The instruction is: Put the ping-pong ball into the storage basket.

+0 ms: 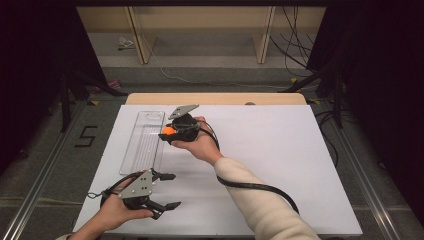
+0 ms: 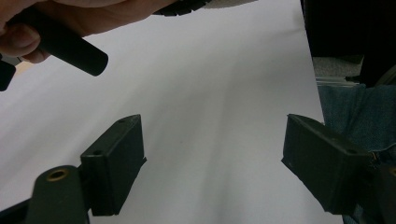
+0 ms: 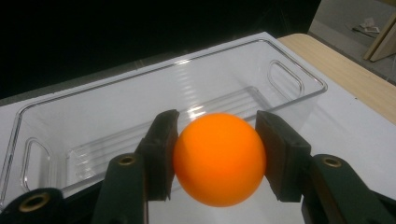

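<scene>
An orange ball [image 3: 219,158] is clamped between the black jaws of my right gripper [image 3: 217,156], which is shut on it. In the high view the ball [image 1: 168,131] hangs at the right edge of a long clear plastic bin [image 1: 144,142], with the right gripper [image 1: 171,132] just beside the bin's rim. The bin [image 3: 154,100] lies empty right ahead of the ball in the right gripper view. My left gripper [image 1: 171,191] rests near the table's front left, jaws wide apart and holding nothing. Its jaws [image 2: 212,163] frame bare white table.
The white tabletop [image 1: 270,165] stretches to the right of the hands. A wooden strip [image 1: 215,98] runs along the far edge. A black cable [image 1: 255,189] trails from the right gripper across the sleeve. Shelving legs and wires stand on the floor beyond.
</scene>
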Motion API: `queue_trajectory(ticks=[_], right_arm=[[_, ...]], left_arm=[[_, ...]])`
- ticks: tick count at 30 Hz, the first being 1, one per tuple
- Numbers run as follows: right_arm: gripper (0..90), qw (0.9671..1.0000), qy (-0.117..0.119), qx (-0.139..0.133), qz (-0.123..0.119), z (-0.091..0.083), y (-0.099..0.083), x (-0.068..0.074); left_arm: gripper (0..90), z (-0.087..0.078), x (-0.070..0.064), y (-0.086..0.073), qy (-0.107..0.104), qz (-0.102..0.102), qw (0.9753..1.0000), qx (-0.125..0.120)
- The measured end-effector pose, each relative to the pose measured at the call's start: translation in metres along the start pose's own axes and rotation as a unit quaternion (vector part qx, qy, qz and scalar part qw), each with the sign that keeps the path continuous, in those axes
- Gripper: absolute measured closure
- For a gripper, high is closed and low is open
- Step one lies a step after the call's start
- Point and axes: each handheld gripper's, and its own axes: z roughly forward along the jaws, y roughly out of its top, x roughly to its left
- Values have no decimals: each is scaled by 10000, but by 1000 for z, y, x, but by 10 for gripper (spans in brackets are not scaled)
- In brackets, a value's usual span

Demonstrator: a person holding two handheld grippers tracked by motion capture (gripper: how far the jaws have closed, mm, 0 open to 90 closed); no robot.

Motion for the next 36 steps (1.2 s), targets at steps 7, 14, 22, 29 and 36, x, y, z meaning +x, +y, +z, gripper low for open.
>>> queue_trajectory(ticks=[7, 14, 22, 29, 36], right_arm=[[513, 10000, 18, 6, -19, 4, 2, 2], [513, 10000, 32, 17, -38, 7, 4, 4], [513, 10000, 61, 44, -63, 9, 7, 5], [513, 9999, 88, 78, -73, 13, 8, 6], [513, 9998, 126, 122, -96, 17, 11, 8]], left_arm=[[202, 0, 0, 0, -8, 3, 10000, 3], [202, 0, 0, 0, -9, 5, 10000, 2], [202, 0, 0, 0, -13, 8, 10000, 9], [202, 0, 0, 0, -15, 12, 10000, 11], [201, 0, 0, 0, -19, 14, 10000, 13]])
